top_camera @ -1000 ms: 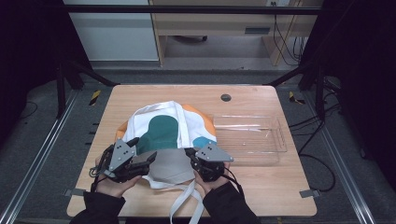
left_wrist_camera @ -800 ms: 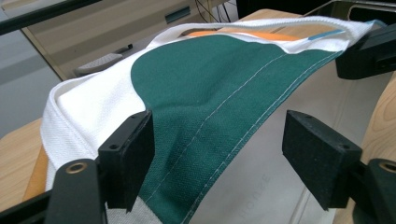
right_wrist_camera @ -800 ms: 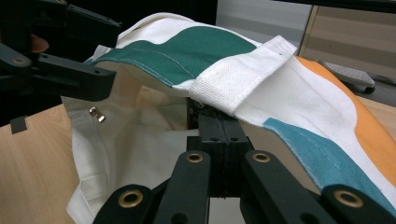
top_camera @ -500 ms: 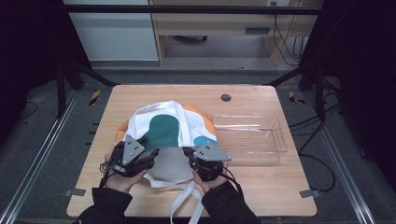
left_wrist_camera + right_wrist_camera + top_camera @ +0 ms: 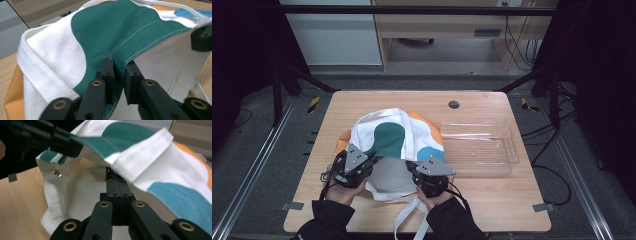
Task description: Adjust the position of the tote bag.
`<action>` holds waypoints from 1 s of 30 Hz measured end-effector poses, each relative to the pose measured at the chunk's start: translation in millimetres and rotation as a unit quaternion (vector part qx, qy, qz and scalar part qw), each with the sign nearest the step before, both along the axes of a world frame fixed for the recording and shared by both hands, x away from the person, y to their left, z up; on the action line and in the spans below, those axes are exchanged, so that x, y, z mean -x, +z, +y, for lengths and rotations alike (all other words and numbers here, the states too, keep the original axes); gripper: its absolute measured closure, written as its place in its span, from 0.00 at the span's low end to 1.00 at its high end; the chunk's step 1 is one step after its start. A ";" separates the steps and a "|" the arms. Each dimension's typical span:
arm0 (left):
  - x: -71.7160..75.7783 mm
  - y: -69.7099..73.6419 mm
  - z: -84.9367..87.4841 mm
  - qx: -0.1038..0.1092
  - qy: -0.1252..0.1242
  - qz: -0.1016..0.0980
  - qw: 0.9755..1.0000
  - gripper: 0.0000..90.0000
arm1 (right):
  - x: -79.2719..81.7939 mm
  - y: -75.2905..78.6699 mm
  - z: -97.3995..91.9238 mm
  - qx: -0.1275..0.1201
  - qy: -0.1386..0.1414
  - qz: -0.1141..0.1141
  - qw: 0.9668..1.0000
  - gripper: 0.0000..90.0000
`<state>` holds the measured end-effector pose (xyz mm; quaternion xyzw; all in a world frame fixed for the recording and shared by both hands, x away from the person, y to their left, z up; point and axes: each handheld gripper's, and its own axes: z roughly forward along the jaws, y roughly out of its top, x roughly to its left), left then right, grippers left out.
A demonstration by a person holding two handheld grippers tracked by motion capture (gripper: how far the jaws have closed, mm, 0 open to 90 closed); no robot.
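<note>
- The wooden table [image 5: 362,107] carries everything: a printed canvas tote bag [image 5: 394,137] lies left of centre, and a clear plastic tray [image 5: 507,150] sits just right of it, their edges near or touching.
- The tote bag lies flat with its closed bottom toward the far side and its mouth toward the near edge, so its long axis runs near to far. Its white straps [image 5: 409,220] trail off the near side between the person's forearms.
- The upper rim of the mouth is lifted off the table, showing the pale lining [image 5: 393,175] underneath.
- The right gripper [image 5: 426,176] holds the right end of that rim; its jaws are pressed fully together on the white hem in the right gripper view [image 5: 117,183].
- The left gripper [image 5: 357,167] is at the left end of the rim. Its jaws have just been closing, and in the left gripper view [image 5: 117,72] the green stitched edge passes between them, with the pads looking tight on the fabric.
- The coming move likely turns on this: the rim spans left to right between the two grippers, each equally near its own end, so drawing them apart or up should open the mouth toward the person.
</note>
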<state>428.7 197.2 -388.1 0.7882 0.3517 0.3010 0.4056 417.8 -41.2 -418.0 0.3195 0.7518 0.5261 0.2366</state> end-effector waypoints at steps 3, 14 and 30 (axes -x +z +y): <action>-2.6 -1.5 1.1 0.010 0.003 0.004 1.000 0.95 | -0.4 -9.9 1.0 0.011 -0.001 0.012 1.000 1.00; -5.5 -0.9 1.0 0.032 0.008 0.005 0.999 0.96 | -1.2 -42.7 4.3 0.021 0.005 0.053 0.998 1.00; -5.3 0.8 3.0 0.049 0.009 0.001 0.999 0.96 | -6.5 -74.1 16.7 0.051 0.008 0.096 0.994 1.00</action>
